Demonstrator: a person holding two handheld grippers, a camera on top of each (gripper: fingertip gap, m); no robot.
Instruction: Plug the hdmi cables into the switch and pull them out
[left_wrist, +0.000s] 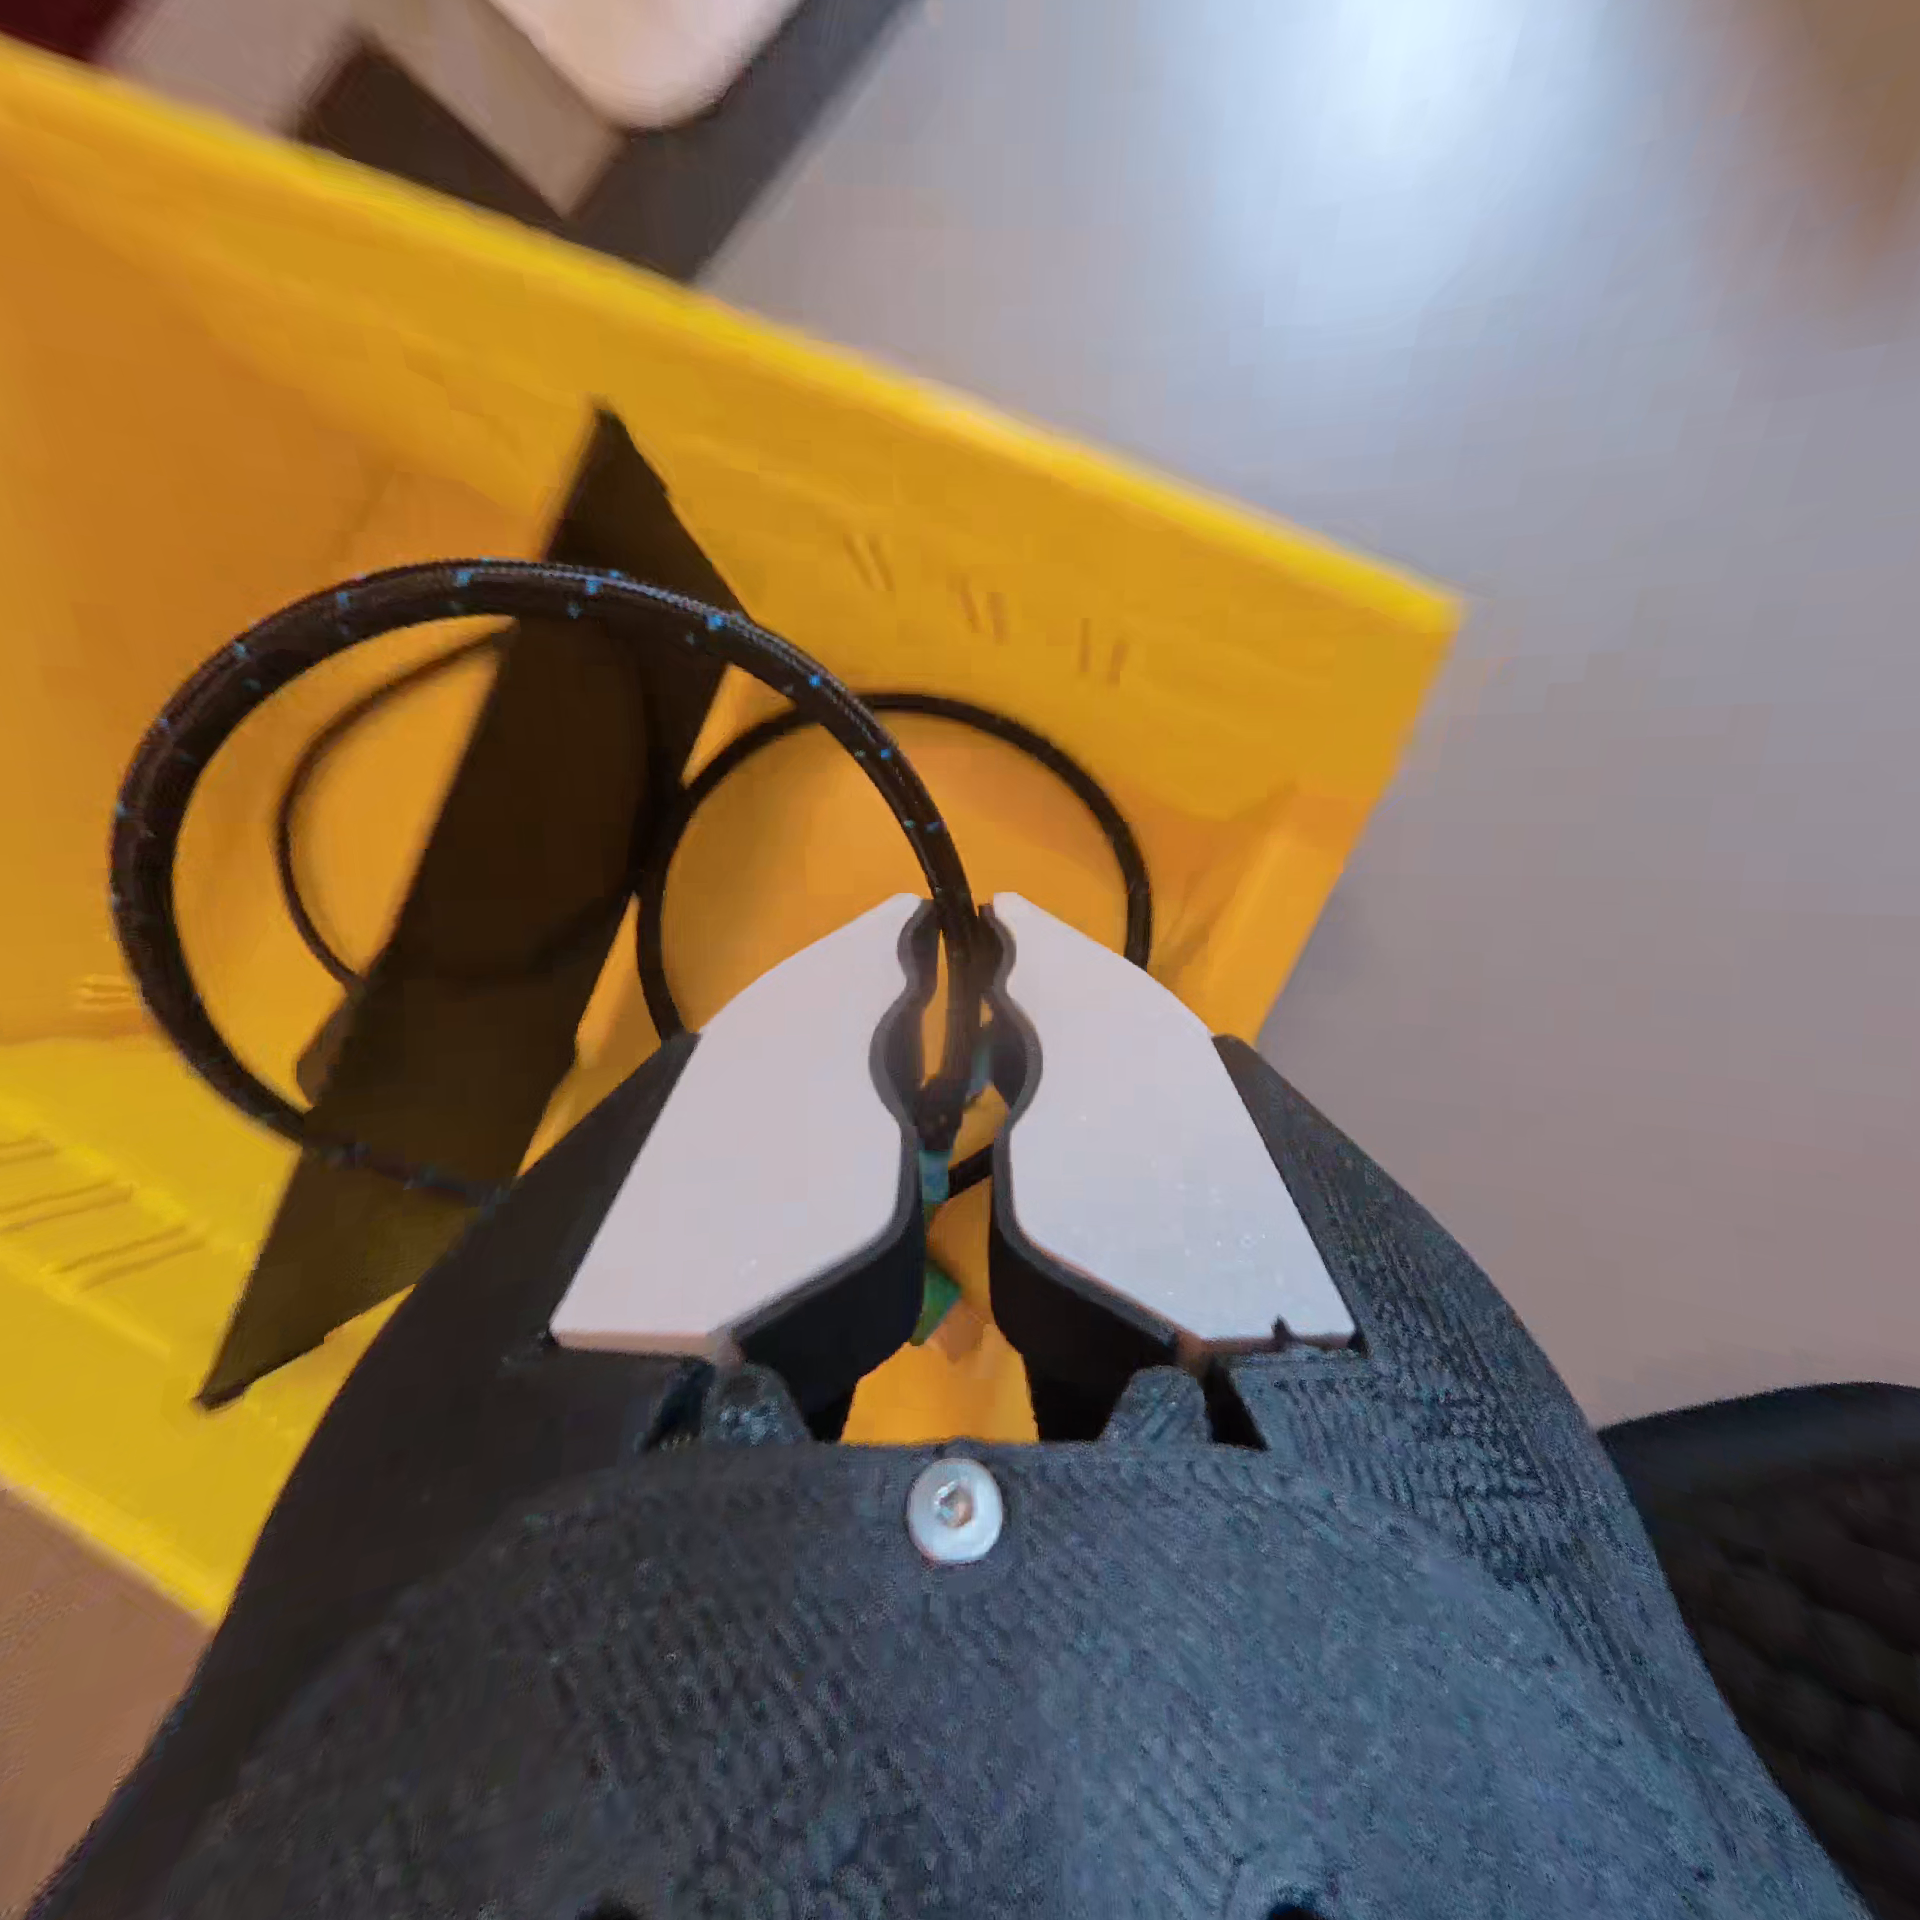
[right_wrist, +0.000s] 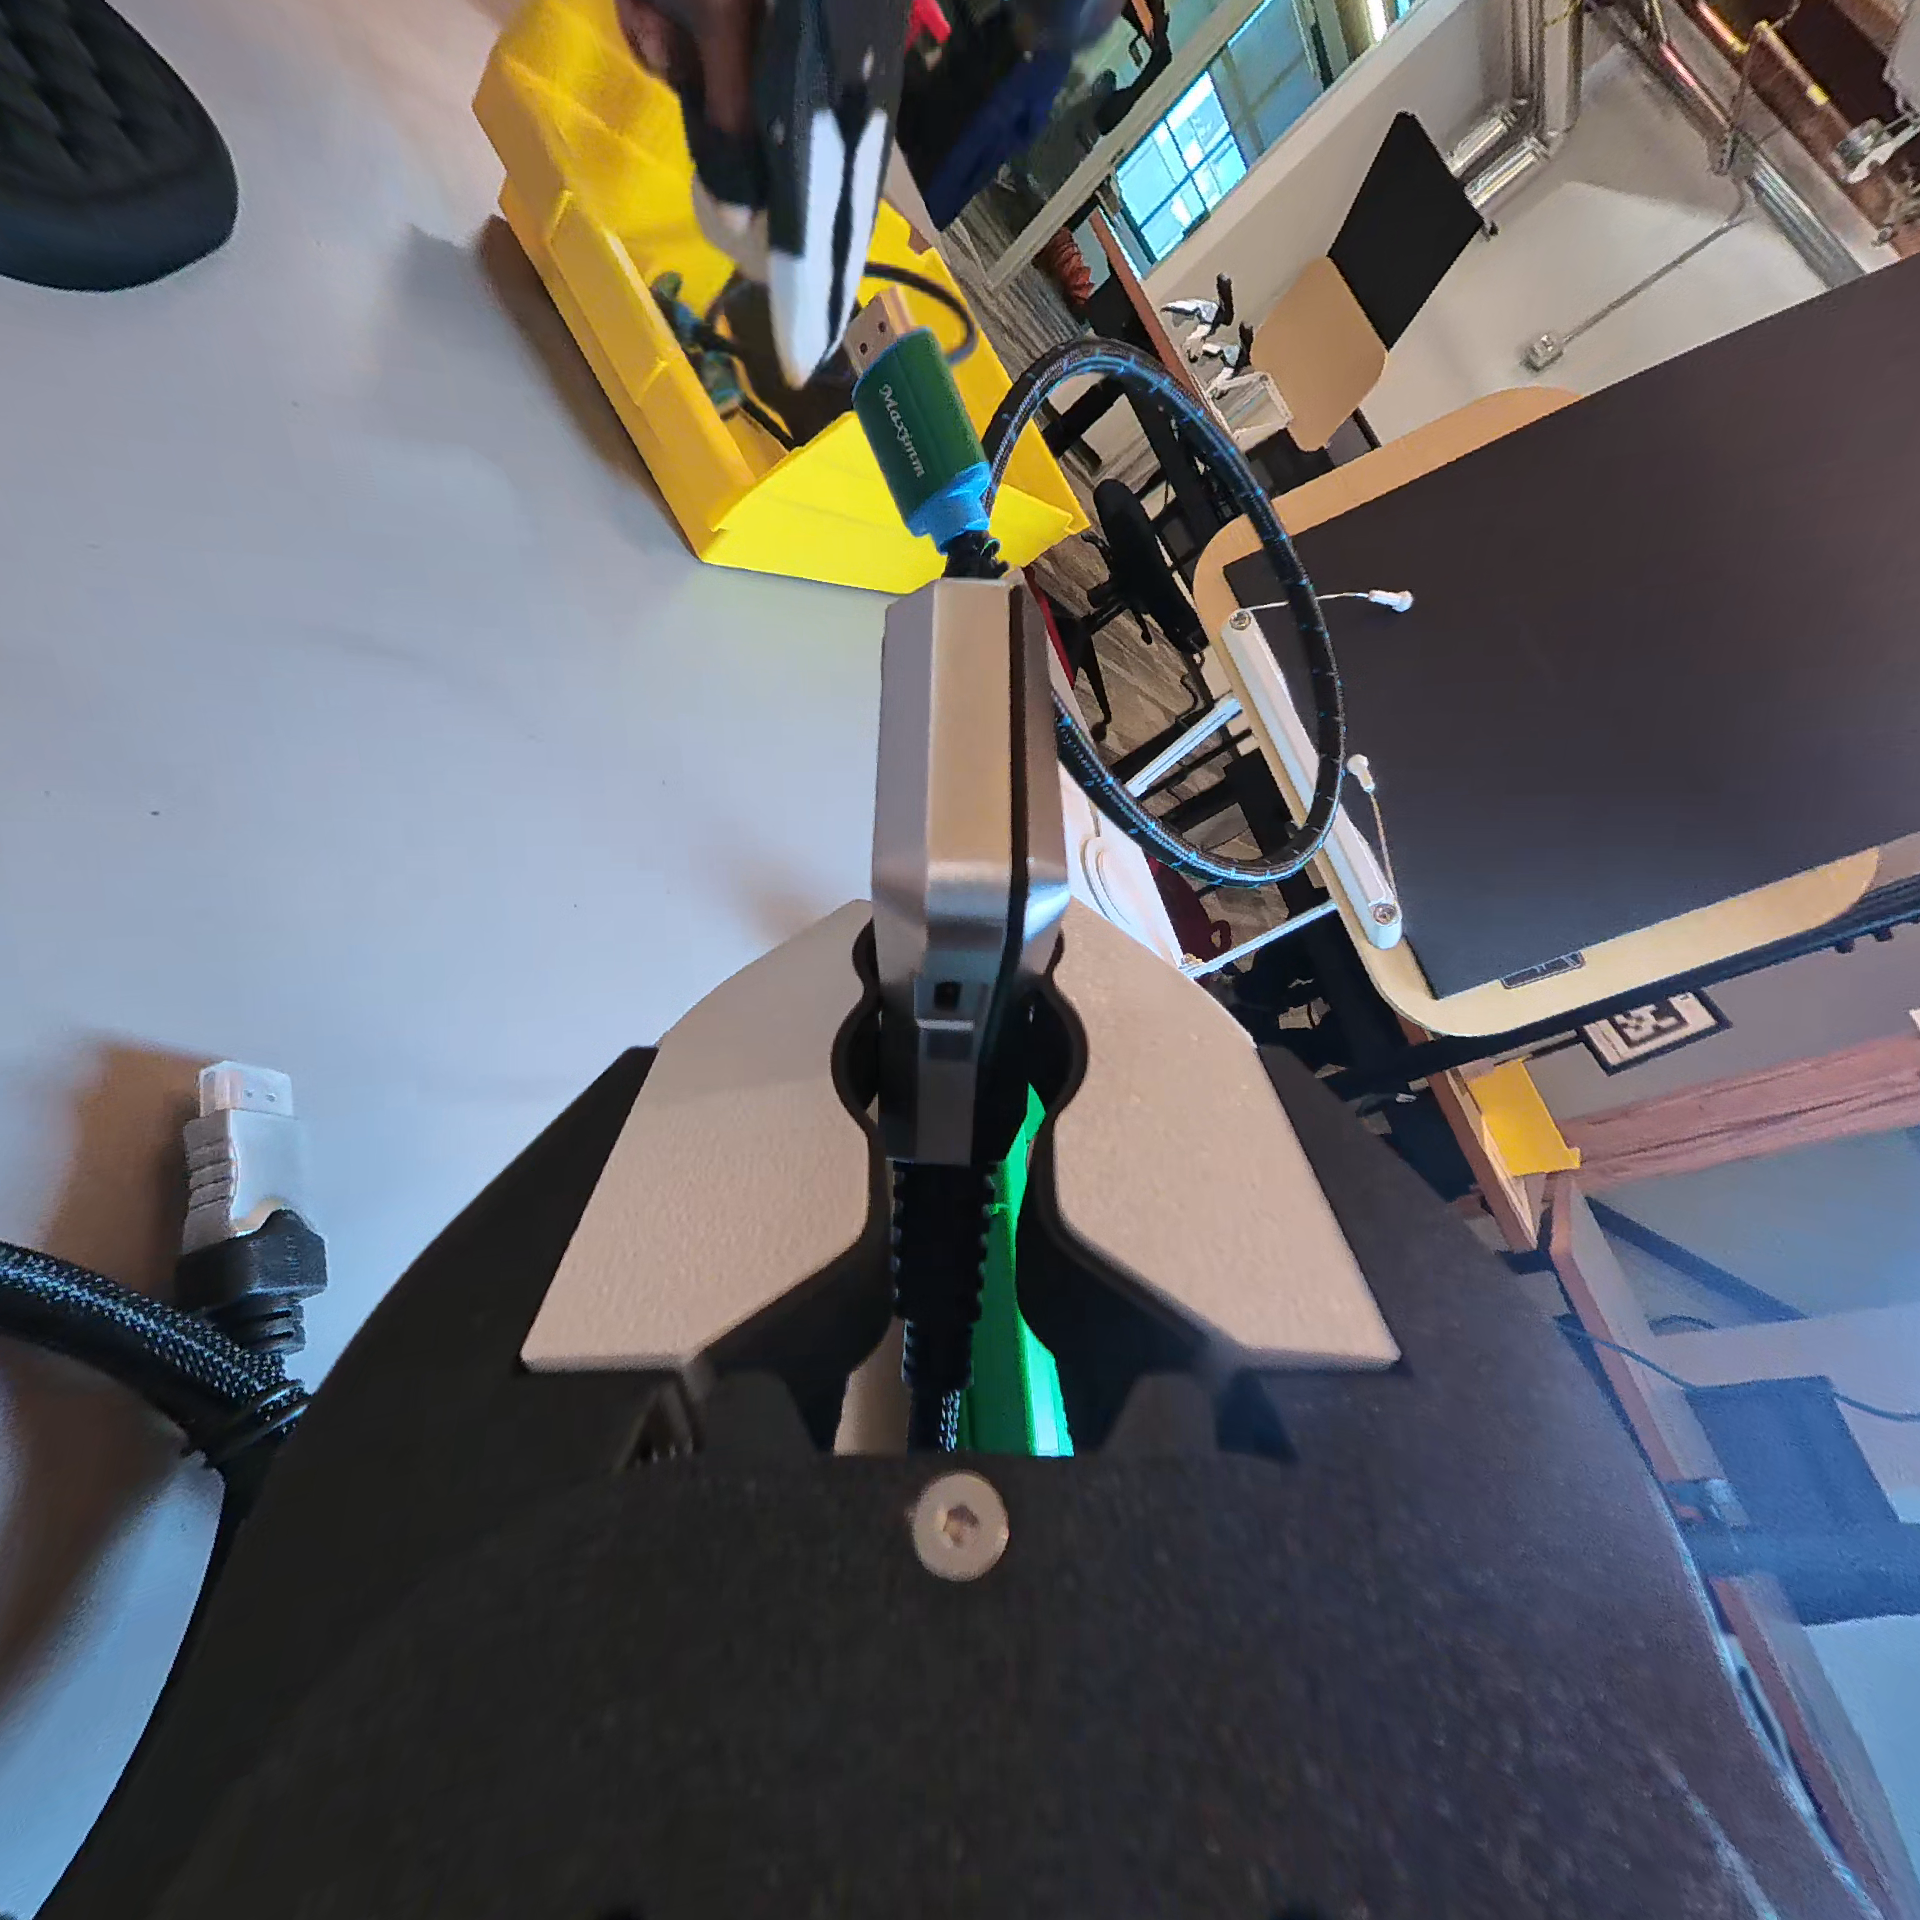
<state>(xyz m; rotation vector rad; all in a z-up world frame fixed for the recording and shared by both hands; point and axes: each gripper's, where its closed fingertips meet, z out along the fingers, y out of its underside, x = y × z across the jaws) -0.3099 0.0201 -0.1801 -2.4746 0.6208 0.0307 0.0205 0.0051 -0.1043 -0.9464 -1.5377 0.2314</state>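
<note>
Both views are bright. Glare whitens the tabletop (left_wrist: 1455, 208) in the left wrist view, where the yellow bin (left_wrist: 312, 416) is smeared by blur. Wide-angle bending curves the right view's edges; soft shadows fall beside objects.

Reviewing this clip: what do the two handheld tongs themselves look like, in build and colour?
Both match. The left tongs and right tongs each have a black body with a rough, grainy printed texture, one silver hex screw at the centre, and two fingers faced with flat pale grey plates. The fingers' inner edges are black and wavy, with rounded notches. No sleeves or cables of the rig show.
</note>
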